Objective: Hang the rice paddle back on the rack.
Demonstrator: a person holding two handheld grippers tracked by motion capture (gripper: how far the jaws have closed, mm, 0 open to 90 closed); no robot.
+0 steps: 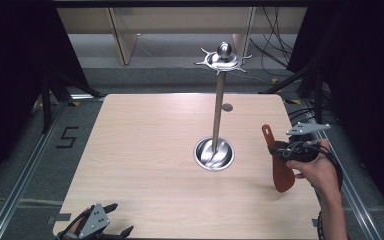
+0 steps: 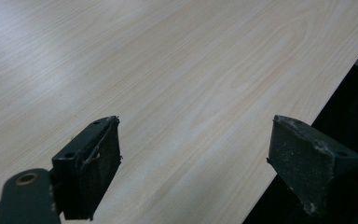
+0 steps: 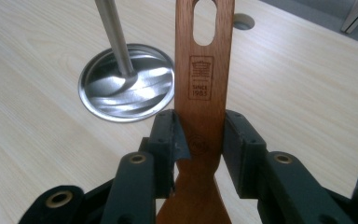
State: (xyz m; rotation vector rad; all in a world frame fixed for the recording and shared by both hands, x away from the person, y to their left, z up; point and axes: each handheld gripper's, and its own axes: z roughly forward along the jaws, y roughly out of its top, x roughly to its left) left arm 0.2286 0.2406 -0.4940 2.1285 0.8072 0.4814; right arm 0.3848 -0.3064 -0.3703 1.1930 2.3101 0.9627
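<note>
My right tongs (image 3: 199, 149) clamped tight on the wooden spatula (image 3: 203, 93) at mid-handle, held above the table (image 1: 145, 150) just right of the metal stand (image 1: 219, 100). Long axis near upright: slotted handle end up, blade down. My left tongs (image 2: 196, 154) wide apart, holding nothing, at the table's near edge.

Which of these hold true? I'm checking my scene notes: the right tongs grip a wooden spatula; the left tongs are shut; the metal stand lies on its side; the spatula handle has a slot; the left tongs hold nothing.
1. The right tongs grip the wooden spatula: true.
2. The left tongs are shut: false, the jaws stand wide apart.
3. The metal stand lies on its side: false, it stands upright on its round base.
4. The spatula handle has a slot: true, near its end.
5. The left tongs hold nothing: true, they are above the table.
</note>
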